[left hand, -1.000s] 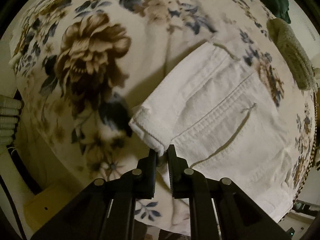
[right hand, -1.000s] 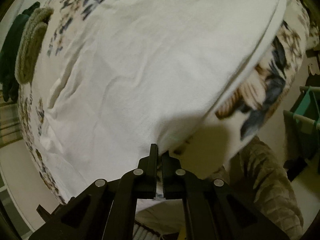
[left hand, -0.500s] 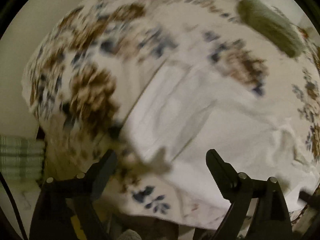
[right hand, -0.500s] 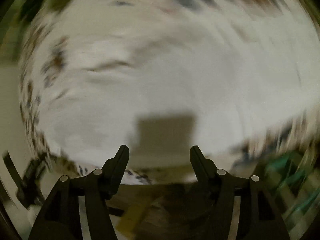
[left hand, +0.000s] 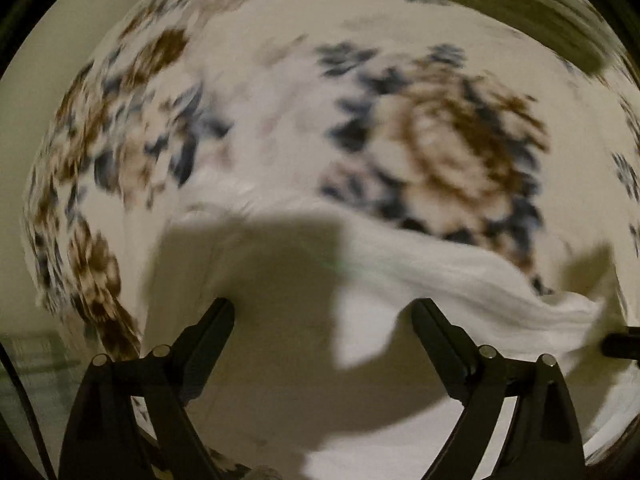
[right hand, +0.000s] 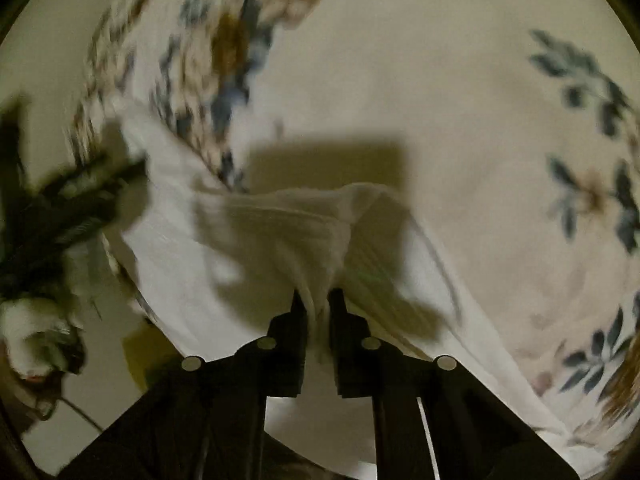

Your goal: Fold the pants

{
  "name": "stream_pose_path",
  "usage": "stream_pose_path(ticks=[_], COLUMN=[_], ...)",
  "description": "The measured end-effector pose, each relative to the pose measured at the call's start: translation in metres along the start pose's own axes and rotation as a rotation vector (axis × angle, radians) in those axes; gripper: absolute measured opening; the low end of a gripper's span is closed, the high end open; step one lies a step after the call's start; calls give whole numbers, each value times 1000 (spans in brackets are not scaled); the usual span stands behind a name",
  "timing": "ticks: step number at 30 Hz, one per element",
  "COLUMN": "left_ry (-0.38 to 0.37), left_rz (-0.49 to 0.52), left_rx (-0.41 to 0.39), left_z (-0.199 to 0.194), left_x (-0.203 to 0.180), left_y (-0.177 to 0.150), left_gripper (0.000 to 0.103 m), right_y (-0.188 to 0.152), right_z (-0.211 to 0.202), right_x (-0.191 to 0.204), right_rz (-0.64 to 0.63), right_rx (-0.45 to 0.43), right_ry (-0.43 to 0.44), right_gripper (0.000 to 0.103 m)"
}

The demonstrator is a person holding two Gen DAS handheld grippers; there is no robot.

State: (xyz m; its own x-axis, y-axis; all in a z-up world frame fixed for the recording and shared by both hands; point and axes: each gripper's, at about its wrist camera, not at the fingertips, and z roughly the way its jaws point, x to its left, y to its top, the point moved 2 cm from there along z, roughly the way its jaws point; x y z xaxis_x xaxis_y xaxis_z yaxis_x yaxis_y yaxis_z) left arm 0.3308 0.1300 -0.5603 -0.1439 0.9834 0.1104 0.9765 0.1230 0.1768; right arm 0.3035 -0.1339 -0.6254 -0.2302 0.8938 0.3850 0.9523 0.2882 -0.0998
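The white pants [left hand: 460,280] lie on a floral bedspread [left hand: 460,140], blurred by motion. My left gripper [left hand: 324,308] hangs over them with its jaws spread wide and nothing between the fingers, its shadow falling on the cloth. A ridge of the white fabric stretches away to the right edge of the left wrist view. In the right wrist view my right gripper [right hand: 318,298] has its jaws closing tight on a bunched fold of the pants [right hand: 260,232]. The pads press the cloth, which rises in a peak towards them.
The bedspread [right hand: 480,120] fills most of both views. A grey-green folded cloth [left hand: 520,8] lies at the top right of the left wrist view. A dark blurred shape [right hand: 80,200], which may be the other gripper, shows at the left of the right wrist view.
My left gripper let go of the pants' corner, opened wide and swept across the bed. My right gripper rolled, opened, moved and shut again on a fold of the pants.
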Motion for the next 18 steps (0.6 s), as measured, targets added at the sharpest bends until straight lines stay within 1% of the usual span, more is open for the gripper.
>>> stream_pose_path(ticks=[1, 2, 3, 4, 5, 6, 7, 8, 9, 10, 11, 12, 13, 14, 15, 16, 17, 18], left_ry=[-12, -21, -20, -15, -8, -3, -3, -3, -2, -3, -4, -4, -5, -4, -1, 3, 3, 4], left_rz=[-20, -36, -38, -34, -25, -17, -13, -10, -7, -5, -1, 1, 6, 12, 23, 37, 46, 59], left_rx=[8, 15, 17, 17, 16, 14, 9, 1, -8, -13, -17, -18, -20, -21, -25, -33, -40, -53], left_z=[2, 4, 4, 4, 2, 0, -4, -7, -10, -13, -15, -15, -16, -17, -19, -23, -27, -33], left_x=[5, 9, 10, 10, 9, 8, 8, 7, 7, 5, 4, 1, 0, -1, -3, -10, -14, -18], left_y=[0, 0, -1, -1, -2, -2, -3, -3, -4, -4, -5, -5, -5, -6, -7, -10, -14, -16], left_gripper=[95, 96, 96, 96, 96, 96, 96, 96, 96, 96, 96, 96, 96, 96, 96, 96, 96, 96], right_y=[-1, -3, -6, -7, -7, -6, -5, -8, -4, 1, 4, 8, 9, 9, 12, 17, 17, 17], right_z=[-10, -16, -18, -17, -15, -15, -17, -16, -19, -19, -15, -8, 0, 9, 11, 3, -1, -7], right_x=[-11, -21, -27, -29, -32, -38, -44, -49, -53, -56, -57, -58, -54, -46, -38, -42, -43, -44], right_rz=[60, 110, 130, 139, 158, 209, 270, 302, 346, 375, 386, 383, 372, 331, 307, 312, 330, 340], right_rx=[-43, -65, -68, -66, -59, -60, -65, -73, -95, -118, -117, -98, -85, -74, -83, -122, -144, -148], right_ry=[16, 56, 71, 64, 59, 76, 116, 152, 220, 281, 300, 299, 284, 229, 161, 109, 103, 110], right_gripper=[10, 10, 10, 11, 18, 25, 28, 32, 46, 58, 58, 54, 45, 11, 7, 7, 7, 8])
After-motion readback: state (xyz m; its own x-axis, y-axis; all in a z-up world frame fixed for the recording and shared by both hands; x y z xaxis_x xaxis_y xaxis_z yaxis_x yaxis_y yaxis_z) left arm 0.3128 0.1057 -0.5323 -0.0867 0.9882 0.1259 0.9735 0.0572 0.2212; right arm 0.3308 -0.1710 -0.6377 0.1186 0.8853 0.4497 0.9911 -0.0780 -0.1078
